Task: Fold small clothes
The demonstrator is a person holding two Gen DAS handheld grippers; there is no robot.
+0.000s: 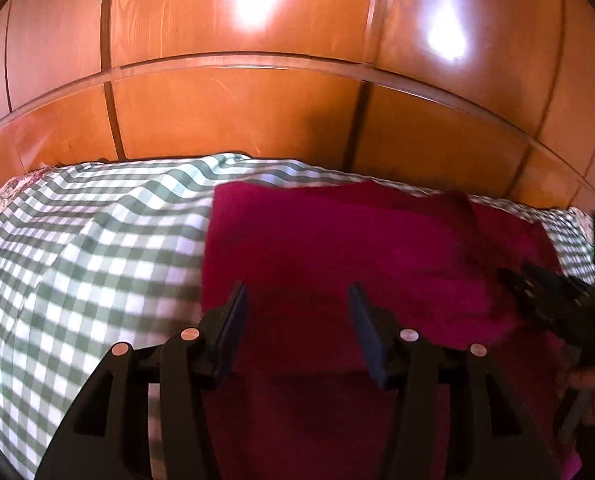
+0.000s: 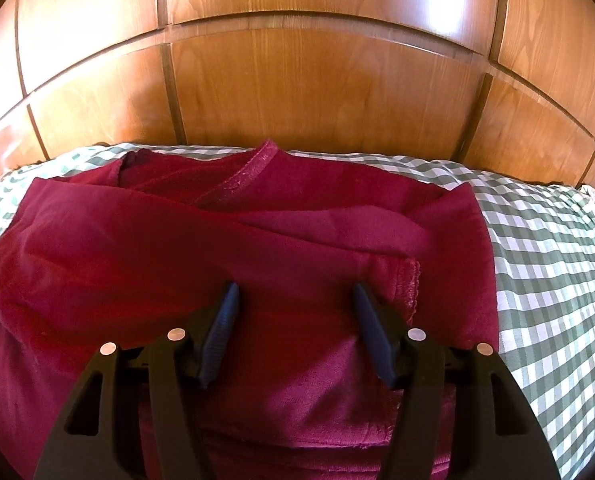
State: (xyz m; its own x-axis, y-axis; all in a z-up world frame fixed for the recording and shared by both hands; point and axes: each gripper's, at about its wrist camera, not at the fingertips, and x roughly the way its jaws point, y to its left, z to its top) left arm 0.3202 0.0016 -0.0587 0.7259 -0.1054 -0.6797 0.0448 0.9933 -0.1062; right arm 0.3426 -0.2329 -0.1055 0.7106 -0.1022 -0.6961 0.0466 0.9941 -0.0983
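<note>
Folding is partway: red garment (image 2: 257, 248) lies doubled beneath my left tool (image 1: 297, 304) and right tool (image 2: 295, 300), both gaping, empty, final folds remaining.

i see a crimson knit cloth garment (image 2: 145, 248), matt; green-white checked woven bedcover (image 1: 81, 248), matt; glossy varnished orange wood panelling (image 2: 297, 92); matt black plastic left gripper (image 1: 297, 300).

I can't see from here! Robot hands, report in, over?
Left gripper open, empty. Right gripper open, empty. Red garment partly folded on checked sheet. Nothing in the way.
</note>
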